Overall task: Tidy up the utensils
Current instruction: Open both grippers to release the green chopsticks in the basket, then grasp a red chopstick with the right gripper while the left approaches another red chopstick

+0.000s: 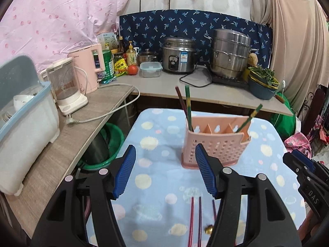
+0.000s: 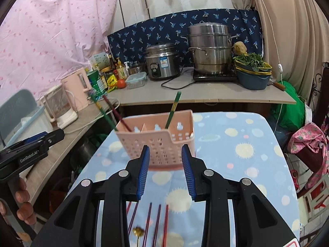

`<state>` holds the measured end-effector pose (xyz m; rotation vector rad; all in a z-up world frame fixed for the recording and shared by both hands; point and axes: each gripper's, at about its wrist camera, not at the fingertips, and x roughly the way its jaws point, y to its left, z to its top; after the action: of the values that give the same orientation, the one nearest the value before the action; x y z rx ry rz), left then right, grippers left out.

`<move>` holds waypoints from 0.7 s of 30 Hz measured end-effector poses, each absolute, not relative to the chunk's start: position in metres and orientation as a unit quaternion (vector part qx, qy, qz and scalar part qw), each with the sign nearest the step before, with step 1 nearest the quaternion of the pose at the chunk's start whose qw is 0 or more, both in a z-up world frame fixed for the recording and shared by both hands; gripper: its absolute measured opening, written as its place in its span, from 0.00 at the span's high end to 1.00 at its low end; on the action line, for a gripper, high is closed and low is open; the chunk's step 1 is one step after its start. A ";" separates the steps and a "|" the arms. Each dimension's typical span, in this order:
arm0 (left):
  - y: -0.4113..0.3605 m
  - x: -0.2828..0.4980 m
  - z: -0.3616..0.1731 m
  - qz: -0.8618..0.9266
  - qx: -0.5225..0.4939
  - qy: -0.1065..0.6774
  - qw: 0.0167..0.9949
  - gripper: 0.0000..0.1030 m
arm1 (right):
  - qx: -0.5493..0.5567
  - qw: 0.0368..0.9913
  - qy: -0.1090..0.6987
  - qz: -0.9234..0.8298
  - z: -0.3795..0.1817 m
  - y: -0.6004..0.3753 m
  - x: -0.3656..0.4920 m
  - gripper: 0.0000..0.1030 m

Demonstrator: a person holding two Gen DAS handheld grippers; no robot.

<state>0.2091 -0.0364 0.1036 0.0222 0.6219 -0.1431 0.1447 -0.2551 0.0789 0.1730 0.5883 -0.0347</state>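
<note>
A pink perforated utensil holder (image 1: 216, 142) (image 2: 156, 140) stands on a table with a blue spotted cloth (image 1: 156, 177) (image 2: 236, 164). A green chopstick (image 1: 188, 107) and a dark red chopstick (image 1: 182, 103) stand in its left compartment. Another green chopstick (image 1: 249, 117) (image 2: 173, 109) leans in its right compartment. Several red and purple chopsticks (image 1: 195, 220) (image 2: 156, 222) and a gold-headed utensil (image 2: 137, 231) lie on the cloth below the grippers. My left gripper (image 1: 165, 173) is open and empty before the holder. My right gripper (image 2: 165, 173) is open and empty, close to the holder's front.
A counter (image 1: 86, 119) on the left holds a dish rack (image 1: 26, 123), a glass kettle (image 1: 65, 90) and a pink kettle (image 1: 88, 68). A back counter (image 2: 205, 94) holds a rice cooker (image 2: 162, 61), a steamer pot (image 2: 209, 49) and a bowl of greens (image 2: 253, 74).
</note>
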 end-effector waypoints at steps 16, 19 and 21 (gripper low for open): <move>-0.014 0.141 0.029 -0.050 0.036 0.370 0.927 0.45 | 0.080 0.925 0.371 -0.015 0.005 -0.234 0.056 0.69; -0.013 0.129 0.012 -0.049 0.043 0.384 0.921 0.45 | 0.077 0.917 0.391 -0.015 -0.013 -0.229 0.042 0.69; -0.013 0.122 -0.001 -0.053 0.048 0.395 0.916 0.45 | 0.081 0.911 0.403 -0.014 -0.026 -0.226 0.034 0.69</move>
<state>0.1224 -0.0134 -0.0007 0.0987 0.8133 -0.1097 0.0340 -0.2261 -0.0260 0.1664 0.8310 -0.0296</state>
